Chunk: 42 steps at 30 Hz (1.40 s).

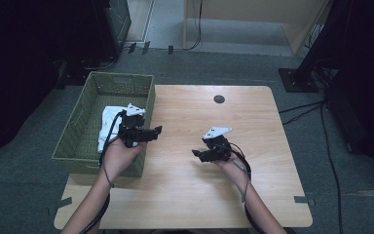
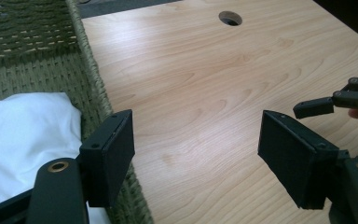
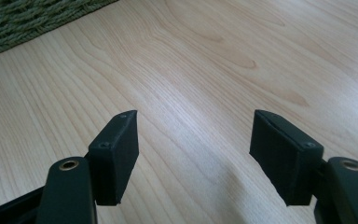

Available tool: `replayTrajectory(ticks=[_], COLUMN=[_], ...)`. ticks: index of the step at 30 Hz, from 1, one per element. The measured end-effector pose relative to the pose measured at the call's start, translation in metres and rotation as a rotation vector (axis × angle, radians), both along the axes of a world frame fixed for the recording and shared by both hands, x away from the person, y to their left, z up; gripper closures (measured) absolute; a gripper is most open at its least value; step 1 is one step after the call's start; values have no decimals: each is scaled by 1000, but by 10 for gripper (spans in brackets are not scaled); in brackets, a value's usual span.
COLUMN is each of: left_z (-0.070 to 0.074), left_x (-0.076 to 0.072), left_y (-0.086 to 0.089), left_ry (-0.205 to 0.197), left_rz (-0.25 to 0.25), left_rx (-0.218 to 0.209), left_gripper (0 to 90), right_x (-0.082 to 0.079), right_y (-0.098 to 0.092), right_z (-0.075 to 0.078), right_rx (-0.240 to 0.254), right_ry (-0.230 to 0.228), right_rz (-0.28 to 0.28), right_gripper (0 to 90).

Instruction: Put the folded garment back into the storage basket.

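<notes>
Left hand-held gripper (image 1: 157, 130): over the right rim of the basket, pointing right across the table; jaws spread wide, nothing between them; held in the person's left hand (image 1: 119, 155); grey three-cornered plate on top.
Left hand-held gripper, own view (image 2: 196, 158): one jaw above the basket's edge, the other above bare wood; gap between them looking onto the tabletop.
Right hand-held gripper (image 1: 196, 153): above the middle of the table, pointing left toward the basket; jaws spread, empty; held in the person's right hand (image 1: 230, 165); tip also seen at the right edge of the left gripper view (image 2: 313, 108).
Right hand-held gripper, own view (image 3: 193, 149): both jaws above bare wood, nothing pinched.
White cloth (image 1: 108, 123): lying crumpled inside the basket, toward its right wall, partly hidden behind the left hand-held gripper; seen as a soft white heap at lower left in the left gripper view (image 2: 23, 135); touched by neither gripper.
Basket (image 1: 85, 109): green, woven, rectangular, off the left side of the table and touching its edge; a corner of its weave at upper left in the right gripper view (image 3: 23, 21).
Table (image 1: 253, 195): light wood, bare between the two grippers; round cable hole (image 1: 219, 99) near the far edge.
Spacing: the two grippers well apart, tips facing each other.
</notes>
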<state>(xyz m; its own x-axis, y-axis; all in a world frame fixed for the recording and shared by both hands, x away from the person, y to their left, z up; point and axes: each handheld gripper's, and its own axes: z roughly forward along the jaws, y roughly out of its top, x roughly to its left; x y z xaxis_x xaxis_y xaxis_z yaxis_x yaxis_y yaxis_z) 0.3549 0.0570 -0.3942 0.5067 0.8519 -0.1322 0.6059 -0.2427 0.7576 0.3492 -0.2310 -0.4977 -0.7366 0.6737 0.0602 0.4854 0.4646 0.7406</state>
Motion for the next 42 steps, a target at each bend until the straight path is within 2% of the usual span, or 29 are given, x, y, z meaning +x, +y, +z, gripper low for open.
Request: replayTrajectory(ticks=[6, 17, 33, 36, 42], left_z=[-3, -14, -27, -31, -39], left_x=[-3, -9, -20, -20, -21], left_y=[-9, -26, -43, -46, -51], left_ry=[2, 5, -17, -20, -19], left_rz=[-11, -52, -84, -90, -95], left_rx=[-14, 7, 22, 23, 30], left_gripper=[274, 274, 274, 274, 274], right_x=[-5, -11, -19, -20, -21], right_y=[-9, -25, -36, -38, -36], right_z=[-6, -10, -20, -23, -29], right_rx=[-3, 11, 8, 23, -21], right_ry=[12, 20, -11, -15, -32], right_rz=[-14, -41, -51, -39, -16], right_gripper=[323, 313, 299, 298, 298])
